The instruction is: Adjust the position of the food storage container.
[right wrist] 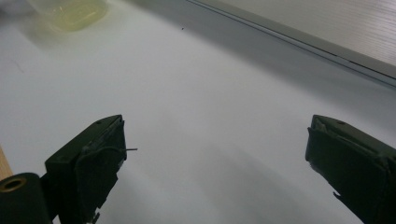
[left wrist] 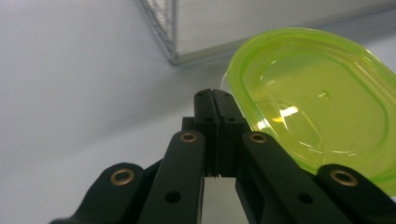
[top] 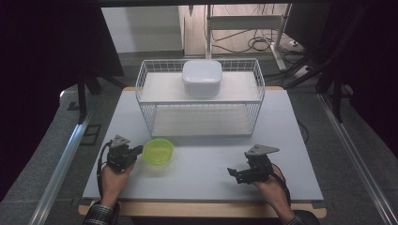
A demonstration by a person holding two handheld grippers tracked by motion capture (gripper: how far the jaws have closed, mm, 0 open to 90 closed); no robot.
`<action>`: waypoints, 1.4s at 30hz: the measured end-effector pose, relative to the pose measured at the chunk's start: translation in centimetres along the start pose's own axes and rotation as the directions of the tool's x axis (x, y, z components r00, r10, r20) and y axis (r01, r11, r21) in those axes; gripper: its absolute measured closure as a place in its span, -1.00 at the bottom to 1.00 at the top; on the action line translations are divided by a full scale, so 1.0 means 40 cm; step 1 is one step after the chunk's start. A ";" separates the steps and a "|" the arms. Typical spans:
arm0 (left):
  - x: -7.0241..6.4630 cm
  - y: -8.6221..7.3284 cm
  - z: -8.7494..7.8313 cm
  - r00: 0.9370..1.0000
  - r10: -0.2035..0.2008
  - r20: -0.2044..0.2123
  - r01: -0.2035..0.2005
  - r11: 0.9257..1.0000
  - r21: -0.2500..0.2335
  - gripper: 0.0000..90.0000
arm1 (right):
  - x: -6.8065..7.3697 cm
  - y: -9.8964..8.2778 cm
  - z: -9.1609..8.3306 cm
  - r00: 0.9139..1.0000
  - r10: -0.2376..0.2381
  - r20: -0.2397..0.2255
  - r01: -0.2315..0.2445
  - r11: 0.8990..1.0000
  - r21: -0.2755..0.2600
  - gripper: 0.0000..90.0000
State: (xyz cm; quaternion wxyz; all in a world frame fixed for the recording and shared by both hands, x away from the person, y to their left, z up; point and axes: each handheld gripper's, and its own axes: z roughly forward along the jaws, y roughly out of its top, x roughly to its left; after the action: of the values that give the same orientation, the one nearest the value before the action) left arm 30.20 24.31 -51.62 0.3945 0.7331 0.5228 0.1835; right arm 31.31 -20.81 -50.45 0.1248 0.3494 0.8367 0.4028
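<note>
— Green bowl [top: 158, 151]?
— Sitting on the worktop [top: 211, 159], just in front of the wire basket [top: 200, 97], toward seven o'clock of it.
— Left claw [top: 136, 151]?
— Jaws pressed together, empty — tip just beside the bowl's rim at nine o'clock.
— Right claw [top: 233, 174]?
— Spread wide over bare worktop, well apart from the bowl, at four o'clock.
— In the basket?
— White lidded box [top: 202, 78], upper shelf.

The high view looks forward and down over the whole desk [top: 202, 173] from above its near edge, while both gripper views sit low, skimming that desktop, all three sharing the green bowl [top: 158, 151], closest from the left.
</note>
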 end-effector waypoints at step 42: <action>-0.188 -0.004 0.128 0.939 0.114 0.323 -0.157 0.982 0.109 0.99 | 0.009 -0.001 0.018 1.000 -0.025 -0.010 0.025 0.999 0.029 -0.88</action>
State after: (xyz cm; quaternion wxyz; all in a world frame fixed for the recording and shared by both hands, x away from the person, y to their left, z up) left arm 30.69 15.52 -53.84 0.4096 0.8119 0.4123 0.0554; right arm 31.38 -20.14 -50.91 0.1206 0.3387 0.8474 0.3907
